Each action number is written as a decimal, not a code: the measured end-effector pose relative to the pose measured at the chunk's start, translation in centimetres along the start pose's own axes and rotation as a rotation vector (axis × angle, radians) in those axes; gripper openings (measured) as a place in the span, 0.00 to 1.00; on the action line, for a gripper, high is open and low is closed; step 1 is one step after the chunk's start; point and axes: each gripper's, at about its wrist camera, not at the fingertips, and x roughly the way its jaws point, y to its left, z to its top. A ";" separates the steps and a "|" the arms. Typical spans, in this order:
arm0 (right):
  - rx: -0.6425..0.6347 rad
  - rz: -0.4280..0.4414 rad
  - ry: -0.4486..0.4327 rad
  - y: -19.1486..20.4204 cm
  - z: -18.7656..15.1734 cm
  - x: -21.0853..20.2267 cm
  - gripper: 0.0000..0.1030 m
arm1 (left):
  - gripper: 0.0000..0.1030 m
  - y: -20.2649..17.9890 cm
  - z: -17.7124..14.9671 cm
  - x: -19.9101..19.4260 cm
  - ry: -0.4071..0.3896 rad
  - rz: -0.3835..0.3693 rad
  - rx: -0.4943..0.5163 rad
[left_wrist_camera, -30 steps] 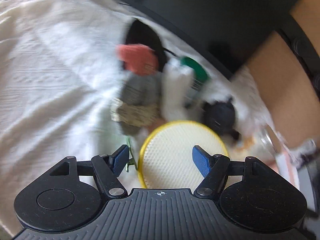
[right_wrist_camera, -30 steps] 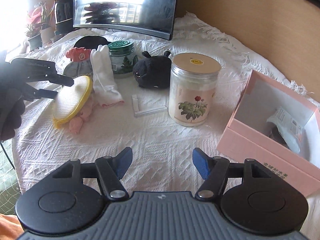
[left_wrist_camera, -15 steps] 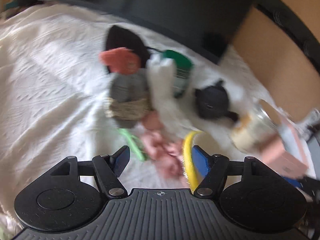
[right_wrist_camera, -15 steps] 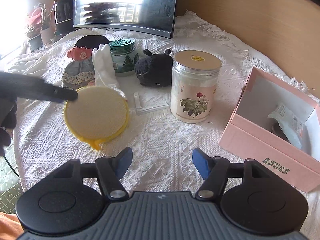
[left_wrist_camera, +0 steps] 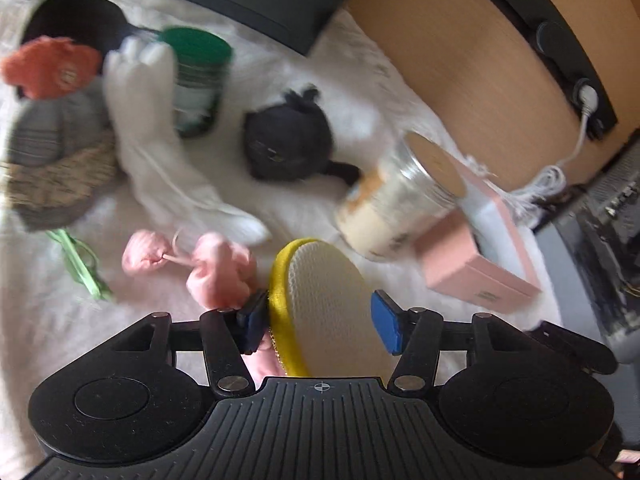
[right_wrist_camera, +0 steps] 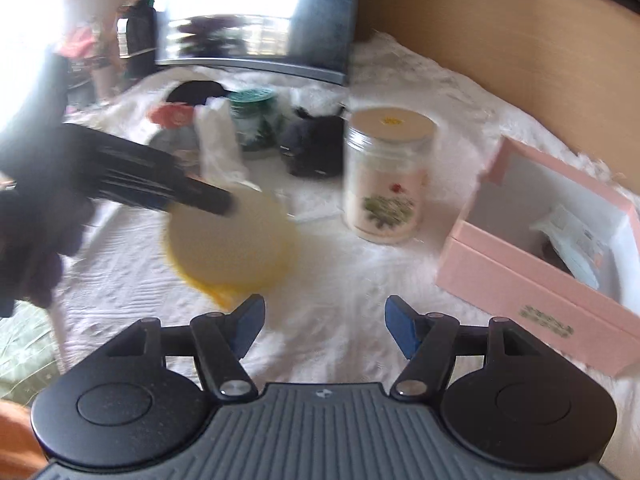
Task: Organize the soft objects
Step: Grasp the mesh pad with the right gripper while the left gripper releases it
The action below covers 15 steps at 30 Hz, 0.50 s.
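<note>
A round mesh pad with a yellow rim [left_wrist_camera: 328,304] stands tilted between the fingers of my left gripper [left_wrist_camera: 320,322]. The jaws are closing on it, and both blue pads touch its edges. In the right wrist view the left gripper [right_wrist_camera: 200,196] reaches in from the left over the mesh pad [right_wrist_camera: 232,240]. My right gripper [right_wrist_camera: 324,328] is open with nothing between its fingers, low over the white cloth. Other soft things lie behind: a black plush [left_wrist_camera: 288,144], a white glove [left_wrist_camera: 152,128], a pink knotted cloth [left_wrist_camera: 216,272] and a grey pouch with an orange flower [left_wrist_camera: 52,160].
An open pink box [right_wrist_camera: 520,276] holding a packet sits at the right. A flower-printed jar [right_wrist_camera: 388,176] and a green-lidded jar [right_wrist_camera: 254,120] stand mid-table. A green clip [left_wrist_camera: 80,264] lies at the left. A monitor [right_wrist_camera: 248,32] and a wooden board stand behind.
My left gripper swung right with the mesh pad, uncovering the pink cloth, and its jaws narrowed on the pad. The right gripper stayed in place and open.
</note>
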 end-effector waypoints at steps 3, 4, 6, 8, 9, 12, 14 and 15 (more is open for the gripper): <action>-0.085 0.012 -0.014 1.6 0.3 0.2 0.67 | 0.53 -0.9 0.0 0.8 0.052 -0.085 -0.035; -0.106 0.020 -0.016 2.2 0.4 0.4 0.67 | 0.53 -1.1 -0.1 1.0 0.065 -0.109 -0.048; -0.139 0.030 -0.013 3.2 0.6 1.2 0.67 | 0.53 -1.7 -0.1 1.5 0.085 -0.137 -0.060; -0.182 0.004 -0.018 4.1 0.6 2.2 0.67 | 0.53 -2.3 -0.2 1.4 0.095 -0.152 -0.056; -0.210 -0.028 -0.017 4.5 0.5 2.9 0.67 | 0.53 -2.5 -0.2 1.5 0.099 -0.159 -0.058; -0.281 -0.122 -0.004 4.8 0.3 4.8 0.67 | 0.53 -2.8 0.0 1.4 0.103 -0.180 -0.070; -0.285 -0.151 0.020 4.5 0.3 5.8 0.63 | 0.53 -3.1 0.1 1.3 0.096 -0.179 -0.060; -0.274 -0.160 0.028 4.2 0.4 5.9 0.50 | 0.53 -3.0 0.2 1.0 0.085 -0.171 -0.054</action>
